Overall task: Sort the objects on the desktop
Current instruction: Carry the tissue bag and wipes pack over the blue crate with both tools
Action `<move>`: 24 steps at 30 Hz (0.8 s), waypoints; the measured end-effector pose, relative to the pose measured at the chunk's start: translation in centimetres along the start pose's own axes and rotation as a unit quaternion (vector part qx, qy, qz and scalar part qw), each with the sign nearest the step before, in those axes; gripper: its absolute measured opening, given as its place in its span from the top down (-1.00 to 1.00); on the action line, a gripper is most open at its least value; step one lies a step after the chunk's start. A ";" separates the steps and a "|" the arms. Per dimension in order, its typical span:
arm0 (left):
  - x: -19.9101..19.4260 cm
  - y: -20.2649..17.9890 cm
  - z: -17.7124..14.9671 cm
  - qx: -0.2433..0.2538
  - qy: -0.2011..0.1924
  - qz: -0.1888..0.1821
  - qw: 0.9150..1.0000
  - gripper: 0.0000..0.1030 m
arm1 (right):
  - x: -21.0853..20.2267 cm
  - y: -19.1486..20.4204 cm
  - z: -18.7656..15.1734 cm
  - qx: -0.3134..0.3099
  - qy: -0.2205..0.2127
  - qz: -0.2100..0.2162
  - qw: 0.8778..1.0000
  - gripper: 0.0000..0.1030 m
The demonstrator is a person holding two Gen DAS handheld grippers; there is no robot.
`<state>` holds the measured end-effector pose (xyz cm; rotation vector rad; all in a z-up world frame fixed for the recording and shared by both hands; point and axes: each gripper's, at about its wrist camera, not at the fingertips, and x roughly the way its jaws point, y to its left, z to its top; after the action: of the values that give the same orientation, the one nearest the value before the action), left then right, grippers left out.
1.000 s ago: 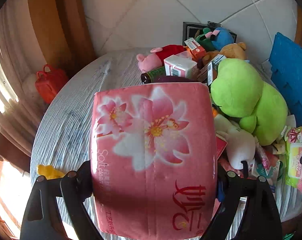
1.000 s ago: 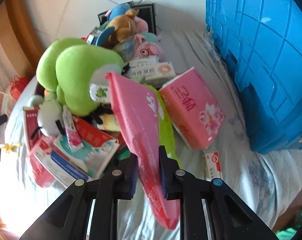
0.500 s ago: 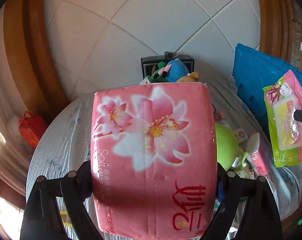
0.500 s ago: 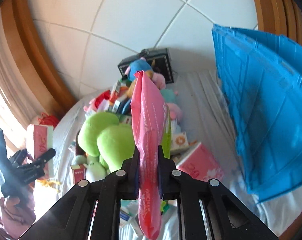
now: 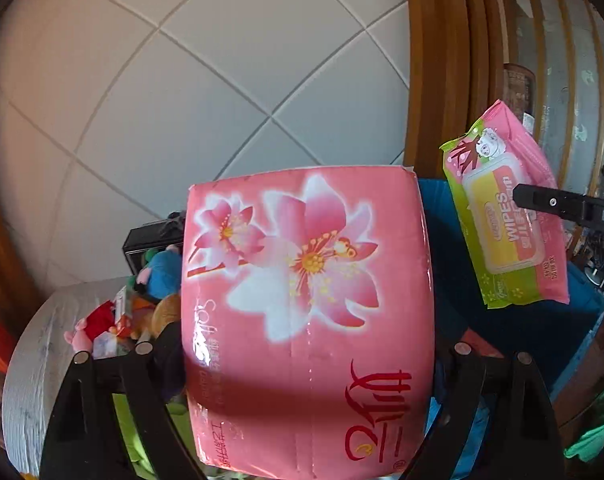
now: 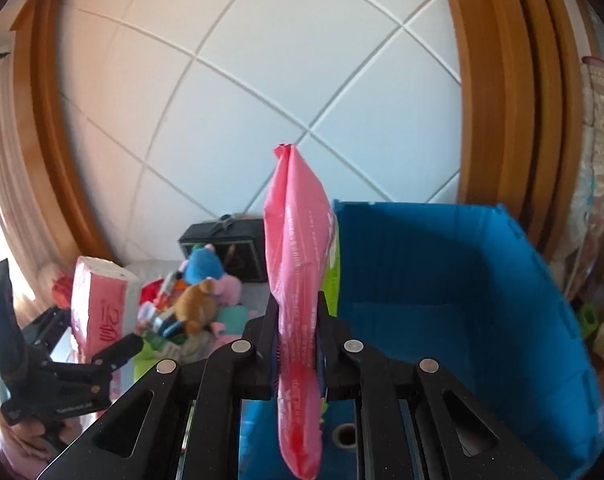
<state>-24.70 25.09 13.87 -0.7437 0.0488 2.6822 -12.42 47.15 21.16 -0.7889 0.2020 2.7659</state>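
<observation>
A pink tissue pack [image 5: 302,280] with a flower print fills the left wrist view, and my left gripper [image 5: 306,356] is shut on its two sides. My right gripper [image 6: 297,344] is shut on a pink and green wipes pack [image 6: 297,240], which stands edge-on and upright between the fingers. Both packs are held in the air. The wipes pack [image 5: 506,216] also shows at the right of the left wrist view, above the blue crate [image 5: 522,328]. In the right wrist view the open blue crate [image 6: 462,260] lies just ahead and to the right, with the tissue pack [image 6: 97,304] at far left.
A pile of plush toys [image 6: 201,280] and small boxes covers the round table [image 5: 41,340] with its grey cloth. A black box [image 6: 229,248] stands at the back against the white tiled wall. Wooden frames rise left and right.
Both grippers have risen from the pile with their packs and swung toward the blue crate. The crate's inside now shows in the right wrist view. The grips are unchanged.
</observation>
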 end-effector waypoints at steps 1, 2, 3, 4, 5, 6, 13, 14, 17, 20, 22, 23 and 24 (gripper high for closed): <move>0.7 -1.8 1.0 -0.001 0.006 -0.014 1.000 -0.74 | 0.1 -1.8 0.4 -0.006 0.005 -0.015 1.000 0.74; 1.4 -3.6 2.0 -0.003 0.011 -0.026 1.000 -0.74 | 0.4 -3.6 0.7 -0.005 0.012 -0.023 1.000 0.74; 2.2 -5.4 2.9 -0.004 0.019 -0.039 0.999 -0.74 | 0.7 -5.5 0.9 -0.003 0.022 -0.028 0.999 0.74; 3.3 -7.1 3.7 -0.002 0.032 -0.053 0.998 -0.74 | 1.2 -7.1 0.9 -0.004 0.032 -0.034 0.999 0.74; 4.5 -8.9 4.4 0.001 0.049 -0.062 0.997 -0.74 | 1.9 -8.6 0.8 -0.005 0.043 -0.041 0.998 0.74; 6.1 -10.5 4.9 0.005 0.068 -0.068 0.995 -0.74 | 2.9 -10.1 0.8 -0.004 0.057 -0.049 0.997 0.74; 18.8 -19.1 3.1 0.039 0.212 -0.030 0.976 -0.74 | 11.0 -18.5 -3.9 0.038 0.169 -0.059 0.983 0.74; 20.5 -19.4 2.4 0.042 0.238 -0.028 0.970 -0.74 | 11.9 -19.8 -4.6 0.047 0.182 -0.062 0.980 0.74; 24.6 -20.9 -0.2 0.049 0.300 -0.006 0.953 -0.74 | 14.7 -22.4 -6.8 0.069 0.225 -0.081 0.969 0.74; 26.7 -22.1 -2.5 0.080 0.333 0.011 0.940 -0.74 | 16.9 -24.2 -9.2 0.097 0.277 -0.088 0.952 0.74; 27.4 -22.4 -3.5 0.086 0.356 0.011 0.931 -0.74 | 17.6 -24.6 -10.1 0.111 0.303 -0.087 0.942 0.74; 27.5 -22.4 -3.9 0.085 0.362 0.012 0.928 -0.74 | 17.8 -24.4 -10.3 0.106 0.308 -0.091 0.941 0.74; 27.5 -22.3 -4.1 0.085 0.366 0.017 0.927 -0.74 | 17.9 -24.2 -10.4 0.099 0.312 -0.097 0.940 0.72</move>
<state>-36.90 54.50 -2.15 -1.6379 0.4738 2.2338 -15.03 71.91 1.32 -1.5109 0.4798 2.1857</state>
